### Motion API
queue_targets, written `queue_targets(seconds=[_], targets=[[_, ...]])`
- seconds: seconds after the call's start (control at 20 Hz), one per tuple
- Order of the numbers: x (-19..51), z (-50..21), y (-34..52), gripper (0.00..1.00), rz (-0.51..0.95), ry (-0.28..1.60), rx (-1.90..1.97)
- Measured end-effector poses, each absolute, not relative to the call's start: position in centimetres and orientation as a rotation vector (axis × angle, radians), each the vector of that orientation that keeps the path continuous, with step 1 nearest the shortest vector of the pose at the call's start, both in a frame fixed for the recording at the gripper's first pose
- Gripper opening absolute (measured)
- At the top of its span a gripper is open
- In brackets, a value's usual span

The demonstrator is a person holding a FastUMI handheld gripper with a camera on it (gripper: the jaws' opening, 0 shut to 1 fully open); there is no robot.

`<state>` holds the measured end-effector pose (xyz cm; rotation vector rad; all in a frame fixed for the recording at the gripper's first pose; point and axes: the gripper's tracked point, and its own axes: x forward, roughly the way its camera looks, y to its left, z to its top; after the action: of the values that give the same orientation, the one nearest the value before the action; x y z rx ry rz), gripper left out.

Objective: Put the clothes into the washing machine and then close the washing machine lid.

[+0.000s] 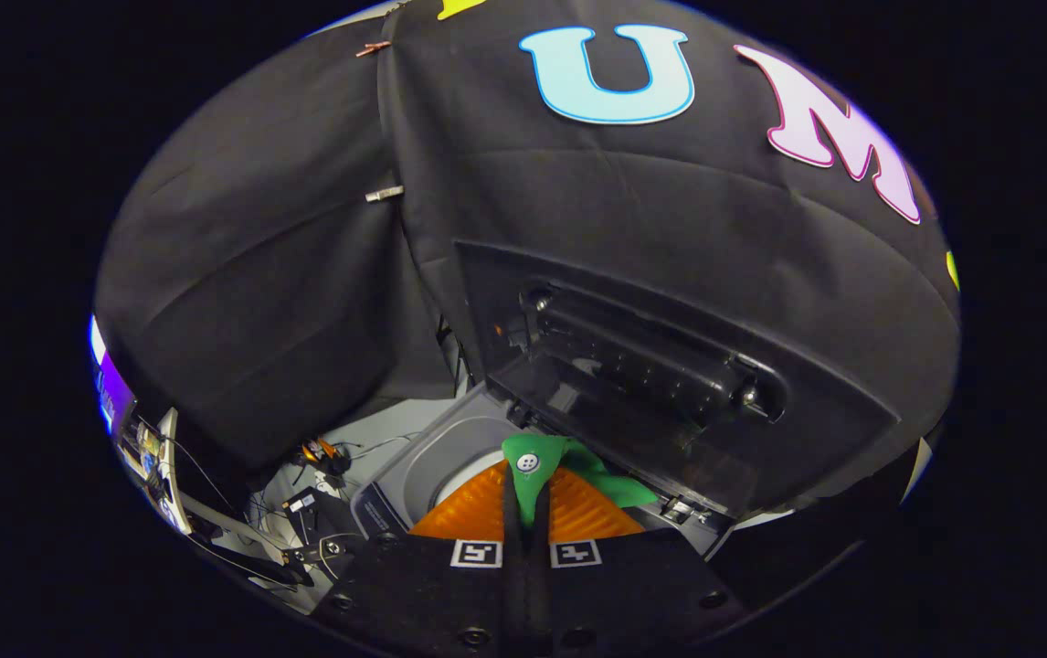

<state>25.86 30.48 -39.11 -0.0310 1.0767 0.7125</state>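
Note:
My gripper has its two orange fingers pressed together on a green piece of clothing with a white button. The cloth sticks up between the fingertips and hangs off to the right. Right beyond the fingers lies the washing machine, its grey top rim and round white drum opening partly hidden by the fingers. The dark, see-through lid stands raised behind the opening, leaning against the black cloth wall.
Left of the machine, cables and small black devices lie on a pale floor. A white frame edge with a lit screen stands farther left. Black cloth walls close in behind and on both sides.

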Motion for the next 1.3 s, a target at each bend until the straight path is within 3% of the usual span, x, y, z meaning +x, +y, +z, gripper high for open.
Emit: queue_targets(seconds=[0.2, 0.35, 0.55, 0.95, 1.3], targets=[[24.4, -41.7, 30.0, 0.05, 0.706, 1.159, -0.084], [23.9, -42.1, 29.8, 0.13, 0.701, 1.211, -0.057], [24.4, -41.3, 30.8, 0.98, 0.736, 1.171, -0.005], [26.5, -36.1, 32.9, 1.0, 0.813, 0.965, 0.082], [33.2, -30.7, 31.1, 1.0, 0.674, 0.656, 0.182]])
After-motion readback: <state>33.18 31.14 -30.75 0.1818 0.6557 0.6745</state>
